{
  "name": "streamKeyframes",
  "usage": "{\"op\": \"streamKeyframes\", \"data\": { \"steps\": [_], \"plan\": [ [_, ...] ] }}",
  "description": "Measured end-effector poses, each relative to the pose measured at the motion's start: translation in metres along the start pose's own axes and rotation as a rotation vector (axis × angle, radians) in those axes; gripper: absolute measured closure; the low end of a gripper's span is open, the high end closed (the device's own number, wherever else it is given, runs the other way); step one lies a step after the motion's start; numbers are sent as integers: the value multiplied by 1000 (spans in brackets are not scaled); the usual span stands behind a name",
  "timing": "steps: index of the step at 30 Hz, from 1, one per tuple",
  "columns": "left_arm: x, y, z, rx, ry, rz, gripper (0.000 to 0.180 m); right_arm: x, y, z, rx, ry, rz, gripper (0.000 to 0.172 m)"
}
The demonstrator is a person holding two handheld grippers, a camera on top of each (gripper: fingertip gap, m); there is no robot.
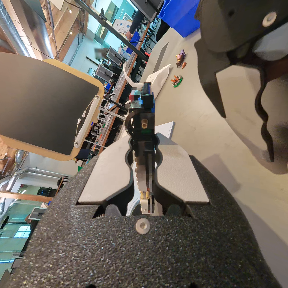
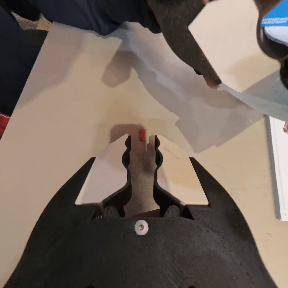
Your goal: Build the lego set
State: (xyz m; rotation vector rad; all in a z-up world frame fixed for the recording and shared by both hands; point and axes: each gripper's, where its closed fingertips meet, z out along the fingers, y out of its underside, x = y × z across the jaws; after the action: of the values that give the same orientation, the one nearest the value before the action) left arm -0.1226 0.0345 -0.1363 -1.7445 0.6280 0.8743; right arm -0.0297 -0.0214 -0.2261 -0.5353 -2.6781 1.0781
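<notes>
The left gripper [image 1: 143, 140] had its jaws clamped on a black, grey and blue toy-brick model [image 1: 144, 124], its near end hidden between them. The right gripper [image 2: 142, 140] had its jaws narrowly apart, holding nothing, above a small red two-stud brick [image 2: 142, 135] on the blurred beige surface [image 2: 62, 124].

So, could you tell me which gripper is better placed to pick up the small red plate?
Probably right: the right gripper is open with the red plate just past its fingertips, while the left gripper already clamps a brick model.
</notes>
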Motion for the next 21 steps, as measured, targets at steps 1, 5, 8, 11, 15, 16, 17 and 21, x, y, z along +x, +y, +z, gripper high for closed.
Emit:
{"op": "streamKeyframes", "data": {
  "steps": [1,5,8,11,15,16,17,21],
  "plan": [
    [0,0,0,0,-2,3,156,1,2,3,-13,5,6,143],
    [0,3,1,-9,-9,23,156,1,7,10,-49,-6,29,149],
    [1,4,2,-10,-9,28,156,-1,8,14,-64,-14,36,152],
    [2,5,2,-10,-9,34,156,-4,7,16,-67,-19,29,164],
    [3,6,2,1,-9,37,156,-4,9,15,-79,-22,9,164],
    [4,6,2,1,-5,38,156,-4,9,12,-77,-25,1,164],
    [5,7,3,1,-1,42,156,-5,7,9,-64,-32,-12,164],
    [10,6,4,6,9,83,156,-8,-13,-25,31,-67,-81,164]
  ]
}}
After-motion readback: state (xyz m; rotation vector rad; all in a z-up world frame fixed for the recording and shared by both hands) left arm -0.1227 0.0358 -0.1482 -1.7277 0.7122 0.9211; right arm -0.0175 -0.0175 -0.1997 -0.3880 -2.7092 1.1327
